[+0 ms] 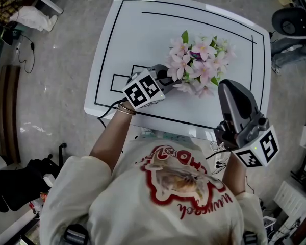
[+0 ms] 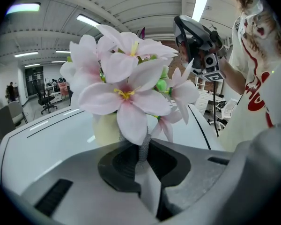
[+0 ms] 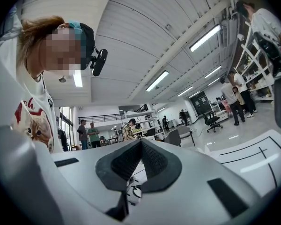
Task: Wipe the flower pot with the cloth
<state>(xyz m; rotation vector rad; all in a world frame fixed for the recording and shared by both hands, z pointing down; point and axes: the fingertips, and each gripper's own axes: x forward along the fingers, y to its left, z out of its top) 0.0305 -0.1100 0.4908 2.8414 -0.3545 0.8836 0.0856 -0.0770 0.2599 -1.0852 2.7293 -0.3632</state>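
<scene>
- Pinched in our left tool (image 2: pixel 143 145), which is closed on it, the cloth (image 2: pixel 144 154) sits near the flower pot (image 2: pixel 105 129), ready to rub, we judge.
- That pale pot stands on the white tabletop (image 1: pixel 143 40) under pink flowers (image 2: pixel 126 86).
- Our right tool (image 3: pixel 140 144), closed and empty, hovers aside, leaving room.

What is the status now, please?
Left gripper shut on grey cloth, close to the pale flower pot. Right gripper shut, empty, held aside. Pink flowers overhang the pot.
</scene>
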